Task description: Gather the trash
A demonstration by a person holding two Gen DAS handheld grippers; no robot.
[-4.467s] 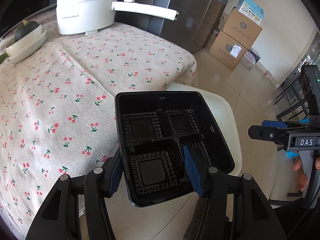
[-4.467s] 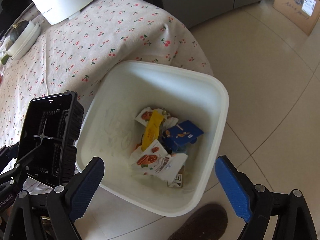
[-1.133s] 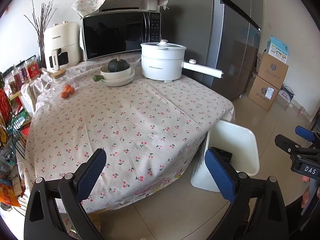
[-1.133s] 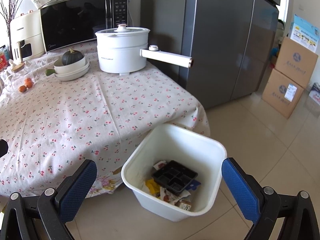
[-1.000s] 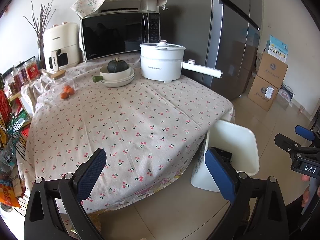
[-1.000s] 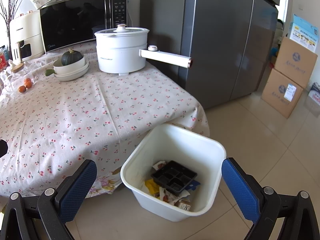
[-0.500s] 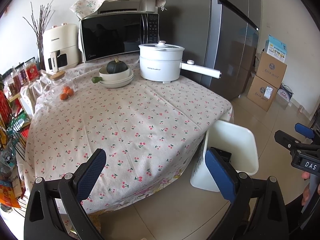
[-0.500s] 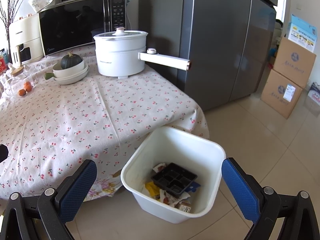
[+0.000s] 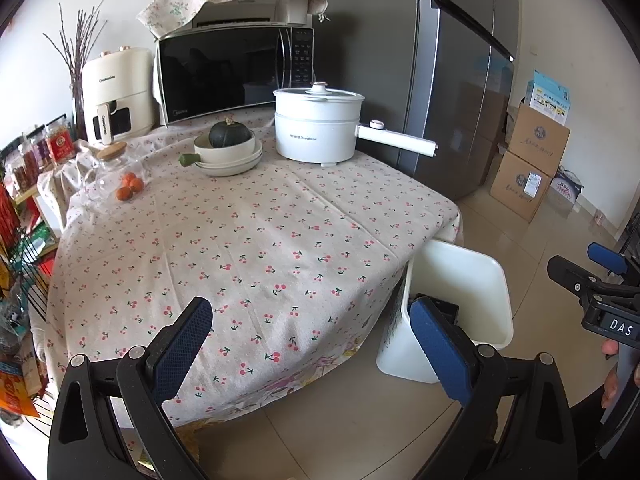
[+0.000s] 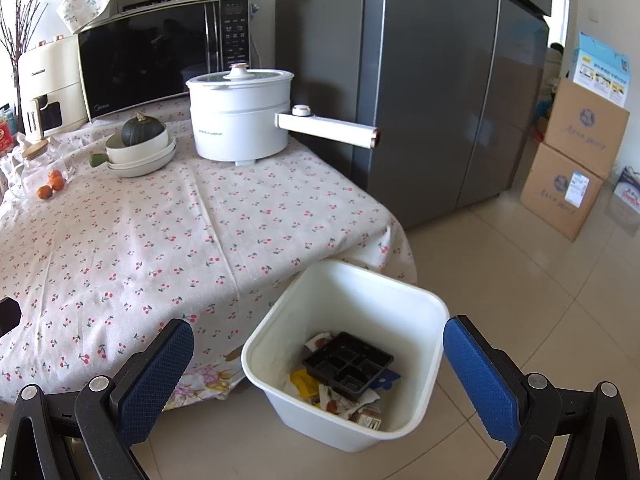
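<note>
A white trash bin [image 10: 424,308] stands on the floor at the table's near corner. A black compartment tray [image 10: 347,363] lies in it on top of crumpled wrappers [image 10: 344,402]. In the left wrist view the same bin [image 9: 498,280] shows beside the tablecloth, with only a corner of the tray [image 9: 448,310] visible. My left gripper [image 9: 310,344] is open and holds nothing, above the table's front edge. My right gripper [image 10: 318,372] is open and holds nothing, pulled back from the bin. The right gripper [image 9: 596,268] also appears at the right edge of the left wrist view.
A cherry-print tablecloth [image 9: 248,240] covers the table, which carries a white electric pot [image 9: 318,124] with a long handle, stacked bowls with a green squash [image 9: 228,148], small oranges [image 9: 130,188], a microwave and an air fryer. A grey fridge [image 10: 440,80] and cardboard boxes [image 10: 576,168] stand beyond.
4.5 s ago my left gripper held the black tray over the bin; now the tray lies inside and both grippers have drawn back. Over the last second the view barely shifts.
</note>
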